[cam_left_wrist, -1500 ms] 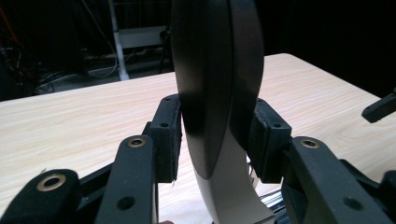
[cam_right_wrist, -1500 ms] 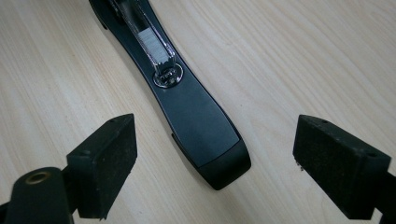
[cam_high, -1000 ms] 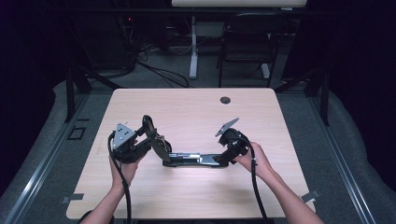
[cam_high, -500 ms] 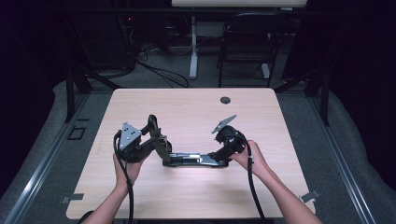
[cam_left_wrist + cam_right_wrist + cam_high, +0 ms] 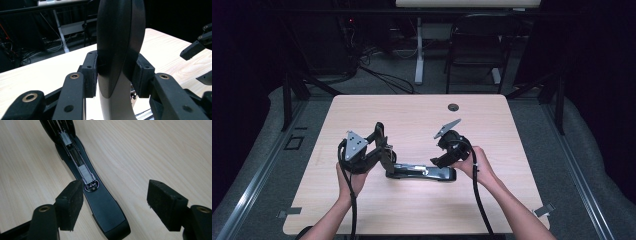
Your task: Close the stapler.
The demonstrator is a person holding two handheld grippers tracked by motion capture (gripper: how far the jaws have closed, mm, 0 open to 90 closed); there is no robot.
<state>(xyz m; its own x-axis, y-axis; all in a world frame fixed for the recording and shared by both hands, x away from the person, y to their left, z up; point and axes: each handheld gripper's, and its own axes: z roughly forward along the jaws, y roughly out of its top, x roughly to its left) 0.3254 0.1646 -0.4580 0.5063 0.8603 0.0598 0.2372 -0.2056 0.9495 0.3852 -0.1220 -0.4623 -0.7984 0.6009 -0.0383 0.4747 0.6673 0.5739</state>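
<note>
A black stapler lies opened in the middle of the table, its base [image 5: 422, 172] flat on the wood. My left gripper [image 5: 384, 150] is shut on the stapler's top arm [image 5: 120, 37], which stands swung up from the base; both pads [image 5: 90, 72] press its sides. In the right gripper view the base [image 5: 110, 217] runs away from me, with its metal staple channel [image 5: 82, 170] exposed and staples in it. My right gripper [image 5: 115, 202] hovers just above the base's near end. Its jaws have just been closing, the pads [image 5: 71, 202] stand clear of the base, and nothing is gripped.
The pale wooden table [image 5: 512, 200] has a small round grommet [image 5: 453, 107] near its far edge. Beyond the table stand a chair [image 5: 472, 55], a desk leg and cables on the grey floor. Cables trail from both grippers toward the near edge.
My right gripper has risen a little and shifted left over the stapler's base, with its jaws narrower. The left gripper and the raised arm have hardly moved.
</note>
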